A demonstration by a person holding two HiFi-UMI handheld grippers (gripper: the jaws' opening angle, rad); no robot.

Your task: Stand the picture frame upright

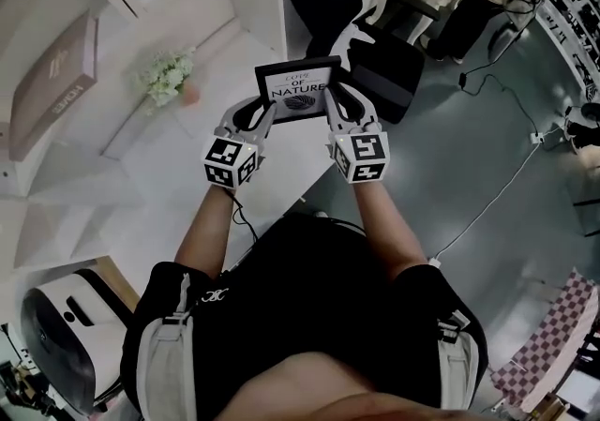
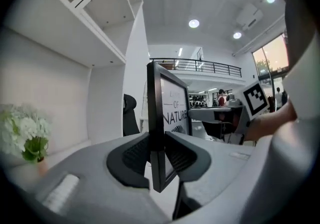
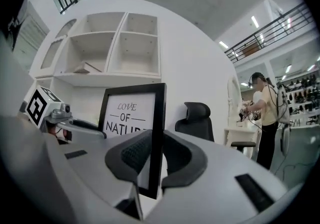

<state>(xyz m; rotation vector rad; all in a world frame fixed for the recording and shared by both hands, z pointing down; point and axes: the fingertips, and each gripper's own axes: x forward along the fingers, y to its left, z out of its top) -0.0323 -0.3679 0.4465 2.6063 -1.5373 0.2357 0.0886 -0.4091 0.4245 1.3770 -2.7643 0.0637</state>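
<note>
The picture frame (image 1: 298, 91) is upright, print facing me, near the right edge of the white desk (image 1: 230, 67). I can't tell if its base rests there. If one grip slackens unevenly, it could twist and tip off toward the floor. My left gripper (image 1: 262, 117) clamps its left edge, my right gripper (image 1: 337, 112) its right edge.

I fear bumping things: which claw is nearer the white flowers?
Left. The left claw grips the picture frame's edge nearest the flowers; the right claw grips the opposite edge, farther away.
</note>
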